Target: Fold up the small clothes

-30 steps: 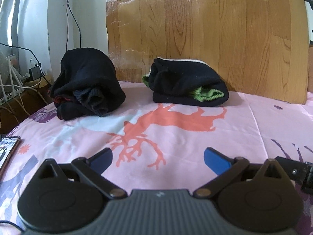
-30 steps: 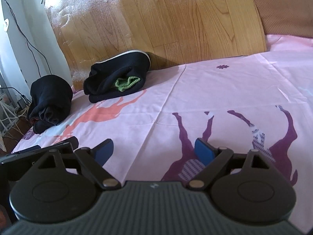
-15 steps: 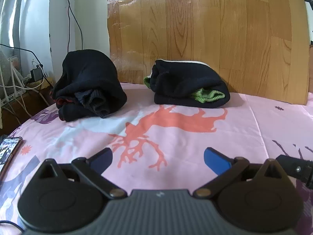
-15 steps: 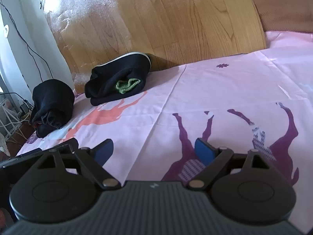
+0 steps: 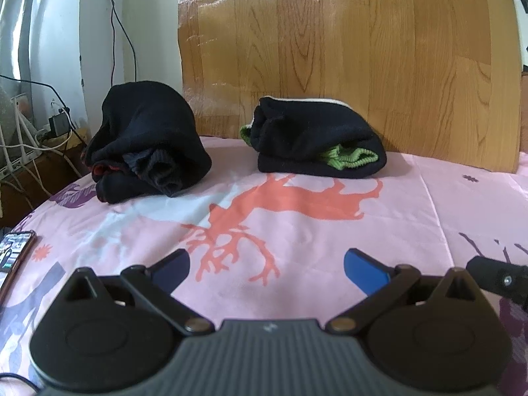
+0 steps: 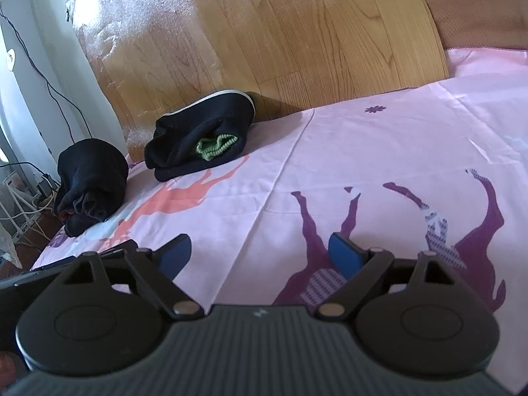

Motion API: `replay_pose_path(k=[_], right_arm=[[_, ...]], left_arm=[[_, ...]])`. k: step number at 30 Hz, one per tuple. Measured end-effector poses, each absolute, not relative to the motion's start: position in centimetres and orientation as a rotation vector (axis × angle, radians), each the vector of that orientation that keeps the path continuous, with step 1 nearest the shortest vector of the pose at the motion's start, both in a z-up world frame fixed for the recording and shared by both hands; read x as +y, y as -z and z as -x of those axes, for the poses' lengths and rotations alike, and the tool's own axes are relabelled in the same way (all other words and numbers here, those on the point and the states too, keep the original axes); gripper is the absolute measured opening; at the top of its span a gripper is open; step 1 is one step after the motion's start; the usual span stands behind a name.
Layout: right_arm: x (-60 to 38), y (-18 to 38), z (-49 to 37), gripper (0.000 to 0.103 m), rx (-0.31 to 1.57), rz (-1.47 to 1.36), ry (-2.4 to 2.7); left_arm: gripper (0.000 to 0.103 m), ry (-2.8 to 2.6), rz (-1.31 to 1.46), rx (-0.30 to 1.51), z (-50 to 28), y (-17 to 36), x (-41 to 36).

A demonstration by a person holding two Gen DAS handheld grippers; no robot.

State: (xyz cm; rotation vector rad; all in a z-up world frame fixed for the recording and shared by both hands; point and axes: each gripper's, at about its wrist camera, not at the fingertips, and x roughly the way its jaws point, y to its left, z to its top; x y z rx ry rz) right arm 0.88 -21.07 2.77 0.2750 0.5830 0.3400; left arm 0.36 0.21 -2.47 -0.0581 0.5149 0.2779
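Observation:
Two folded bundles of dark clothes lie at the far side of the pink bedsheet (image 5: 297,237). The left one is a rounded black bundle (image 5: 145,142) (image 6: 90,181) with a bit of red at its edge. The right one is a flatter black bundle (image 5: 313,138) (image 6: 201,138) with a green cuff showing. My left gripper (image 5: 267,264) hovers open over the sheet, well short of both bundles, nothing between its blue pads. My right gripper (image 6: 260,250) is also open and empty, above the sheet to the right of the bundles.
A wooden headboard (image 5: 346,49) (image 6: 297,33) rises behind the bundles. A phone (image 5: 13,254) lies on the sheet at the left edge. Cables and a power strip (image 5: 49,132) hang beyond the bed's left side. A brown cushion (image 6: 478,10) sits at the back right.
The views shifted only slightly; the bundles and both grippers stay as they were.

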Motion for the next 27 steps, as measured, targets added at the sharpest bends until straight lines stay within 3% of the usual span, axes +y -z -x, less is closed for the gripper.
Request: replay_pose_path(k=[27], right_arm=[[-21.02, -2.78, -0.87, 0.092, 0.583, -0.279, -0.340]], left_arm=[[0.103, -0.360, 0.065, 0.543, -0.68, 2.55, 0.65]])
